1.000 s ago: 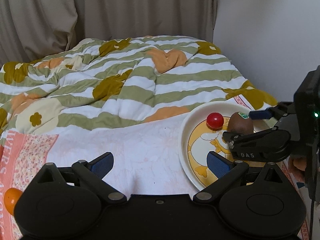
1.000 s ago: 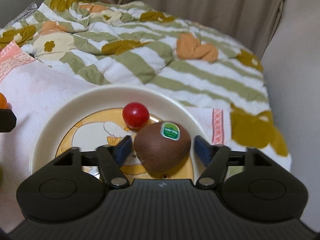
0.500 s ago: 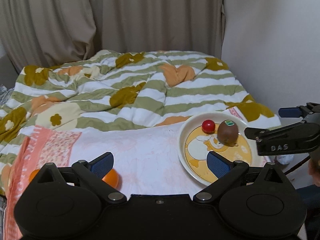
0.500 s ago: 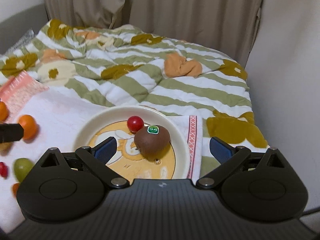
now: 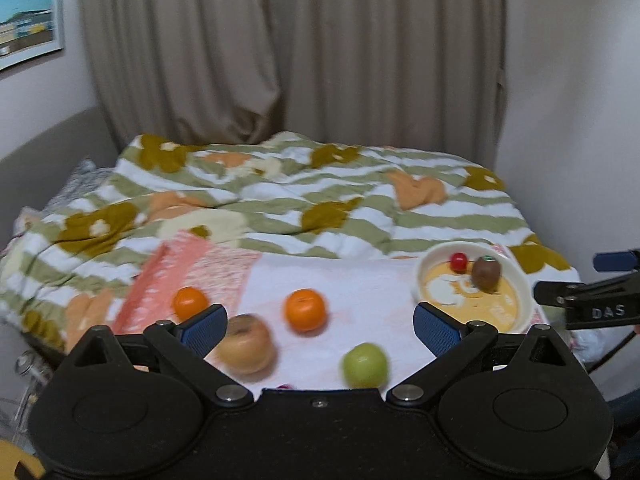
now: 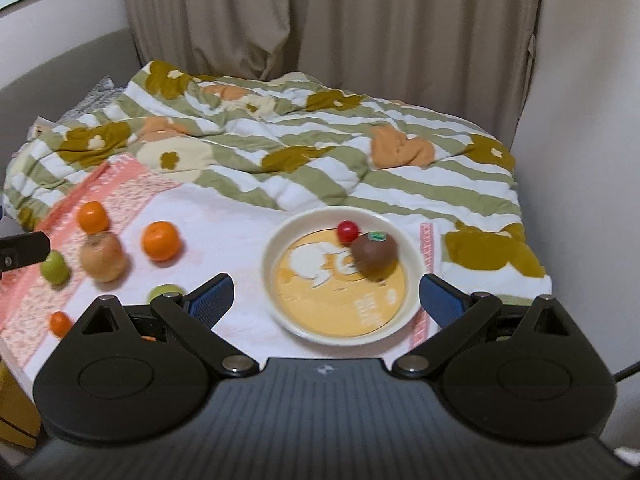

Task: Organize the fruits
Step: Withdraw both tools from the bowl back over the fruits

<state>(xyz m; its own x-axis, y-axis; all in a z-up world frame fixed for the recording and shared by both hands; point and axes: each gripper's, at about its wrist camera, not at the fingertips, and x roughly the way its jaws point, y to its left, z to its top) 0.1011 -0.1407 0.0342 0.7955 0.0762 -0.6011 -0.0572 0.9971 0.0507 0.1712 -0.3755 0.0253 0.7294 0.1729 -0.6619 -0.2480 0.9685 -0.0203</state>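
Two handheld grippers hover above a bed (image 6: pixel 400 184) covered with a green-striped floral quilt and a white and pink towel (image 6: pixel 224 220).

The right gripper (image 6: pixel 326 294) has its blue-padded fingers (image 6: pixel 212 292) spread wide, holding nothing. Directly ahead of it, between the fingers and a little beyond them, sits a round cream plate (image 6: pixel 280 240) with a yellow cartoon picture. On the far side of the plate lies a brown kiwi (image 6: pixel 374 256) with a green sticker, and just beyond it, touching or nearly touching it, a small red cherry tomato (image 6: pixel 347 231).

To the left of the right gripper, loose fruit lies on the towel: an orange (image 6: pixel 160 241), a second orange (image 6: pixel 93 217) farther left, a brownish apple (image 6: pixel 102 256) between them and nearer, a green fruit (image 6: pixel 55 267) at the far left, and another green fruit (image 6: pixel 165 292) just beside the left finger. A small orange fruit (image 6: pixel 61 324) lies at the near left edge.

The left gripper (image 5: pixel 320 326) is also spread wide and holds nothing. Between its fingers (image 5: pixel 202 326) lie the apple (image 5: pixel 246 344), close to the left finger, an orange (image 5: pixel 305 309) ahead, and a green fruit (image 5: pixel 365 365) nearer. The plate (image 5: pixel 520 280) sits beyond its right finger. This view is blurred.
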